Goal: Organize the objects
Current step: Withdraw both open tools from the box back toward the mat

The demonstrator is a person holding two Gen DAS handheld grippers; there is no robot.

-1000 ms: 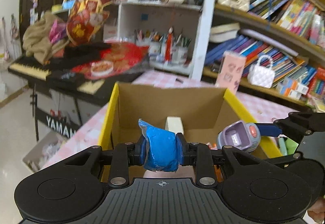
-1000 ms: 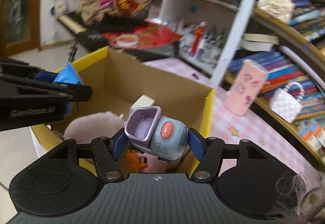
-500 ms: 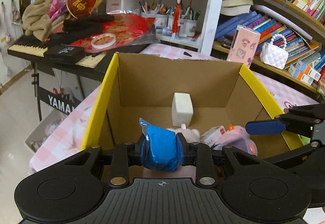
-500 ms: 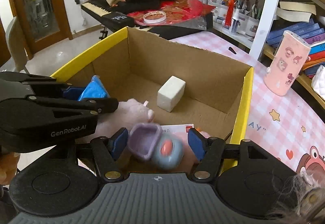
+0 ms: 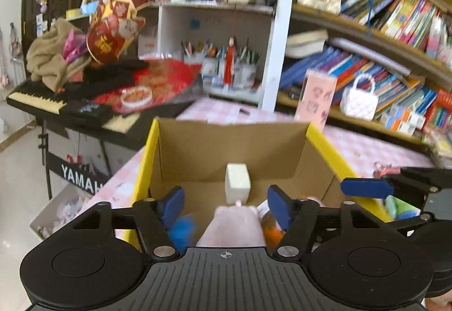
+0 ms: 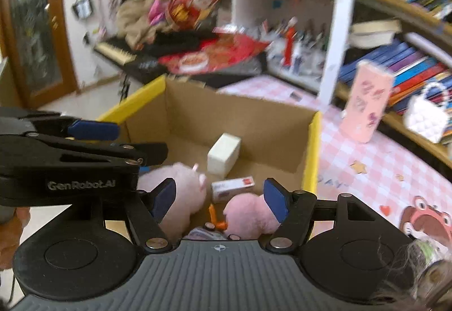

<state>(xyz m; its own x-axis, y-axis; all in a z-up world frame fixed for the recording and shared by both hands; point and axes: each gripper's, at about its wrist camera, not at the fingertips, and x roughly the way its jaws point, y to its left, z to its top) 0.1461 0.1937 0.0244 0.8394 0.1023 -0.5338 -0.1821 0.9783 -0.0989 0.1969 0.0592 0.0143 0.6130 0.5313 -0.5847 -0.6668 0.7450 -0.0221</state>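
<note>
Left gripper (image 5: 226, 205) and right gripper (image 6: 219, 199), jaws opening and empty, hang over the cardboard box (image 5: 325, 141). A blue bundle (image 5: 180, 229) lies at seven o'clock inside, apparently just dropped there for storage.

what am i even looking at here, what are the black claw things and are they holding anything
These are two hand-held grippers, not a robot: a person carries one in each hand, and each has a fisheye camera looking along its two blue-padded fingers. One picture is from the left gripper, the other from the right gripper. Both hang over a cardboard box with yellow edges, standing on a pink checked table. In the box lie a white block, pink plush toys, a small carton and a blurred blue thing. Neither gripper holds anything: both sets of jaws are opening, with nothing pressed between the pads.
</note>
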